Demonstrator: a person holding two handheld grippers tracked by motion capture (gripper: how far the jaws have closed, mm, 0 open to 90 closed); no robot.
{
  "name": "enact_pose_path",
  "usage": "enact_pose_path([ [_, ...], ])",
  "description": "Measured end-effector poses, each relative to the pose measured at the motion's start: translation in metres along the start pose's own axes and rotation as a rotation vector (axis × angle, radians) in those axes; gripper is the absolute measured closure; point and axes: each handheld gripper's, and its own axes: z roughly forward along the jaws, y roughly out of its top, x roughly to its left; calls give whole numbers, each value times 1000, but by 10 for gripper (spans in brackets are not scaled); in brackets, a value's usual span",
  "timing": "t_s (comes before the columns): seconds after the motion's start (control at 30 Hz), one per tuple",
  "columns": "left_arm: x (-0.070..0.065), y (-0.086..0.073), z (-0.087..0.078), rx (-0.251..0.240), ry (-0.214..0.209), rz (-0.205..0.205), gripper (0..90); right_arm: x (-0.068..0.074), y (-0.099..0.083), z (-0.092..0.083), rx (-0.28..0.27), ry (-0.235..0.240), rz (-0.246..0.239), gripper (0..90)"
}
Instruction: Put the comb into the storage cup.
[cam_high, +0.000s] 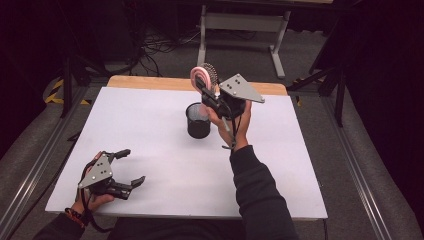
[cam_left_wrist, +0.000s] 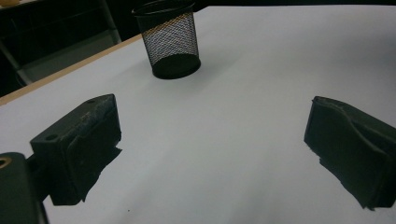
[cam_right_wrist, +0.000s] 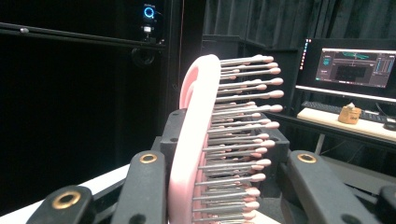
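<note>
My right gripper (cam_high: 206, 92) is raised above the table, shut on a pink hairbrush (cam_high: 202, 76) whose bristled head points up and away. In the right gripper view the pink hairbrush (cam_right_wrist: 198, 140) stands upright between the jaws, bristles facing right. A black mesh cup (cam_high: 198, 120) stands on the white board just below and left of that gripper; the same mesh cup (cam_left_wrist: 169, 39) appears ahead in the left gripper view. My left gripper (cam_high: 131, 167) rests at the board's near left corner, open and holding nothing, its fingers (cam_left_wrist: 79, 149) spread wide.
The white board (cam_high: 150, 135) lies on a wooden table whose far edge (cam_high: 150, 82) shows. A metal stand (cam_high: 240, 30) stands beyond the table. A desk with a lit monitor (cam_right_wrist: 355, 67) is off in the dark room.
</note>
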Motion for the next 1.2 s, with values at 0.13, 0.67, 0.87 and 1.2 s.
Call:
enact_pose_path([
  [0.13,0,0,1,3,-6,2,45,-1,-4,5,9,-7,8,633],
  [0.67,0,0,1,6,-7,4,48,-1,-28,16,42,-9,65,634],
  [0.87,0,0,1,2,-6,0,48,-1,-34,18,54,-10,79,633],
  [1.2,1,0,2,16,-1,4,48,-1,-46,19,63,-9,137,633],
])
